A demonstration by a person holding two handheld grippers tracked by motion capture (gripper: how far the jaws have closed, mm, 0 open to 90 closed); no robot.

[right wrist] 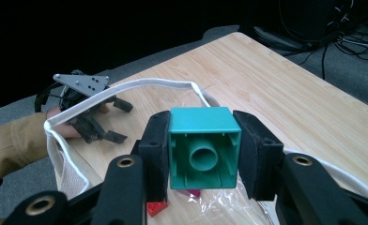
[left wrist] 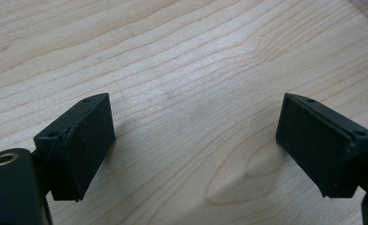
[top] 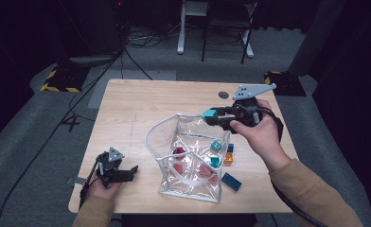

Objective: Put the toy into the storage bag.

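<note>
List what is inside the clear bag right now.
Inside the clear bag, red and pink blocks show through the plastic. Glare and folds hide their number. The teal block in the right gripper is above its opening.

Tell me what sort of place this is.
Probably a lab or recording studio: a lone wooden table on grey carpet with dark surroundings, cables trailing across the floor, and hazard-striped stand bases at the table's far corners.

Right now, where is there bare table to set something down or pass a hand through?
The far half of the table, beyond the clear bag, is bare, as is the strip between the bag and the left gripper. It is crowded right of the bag: loose blocks lie there, under the right gripper holding a teal block.
</note>
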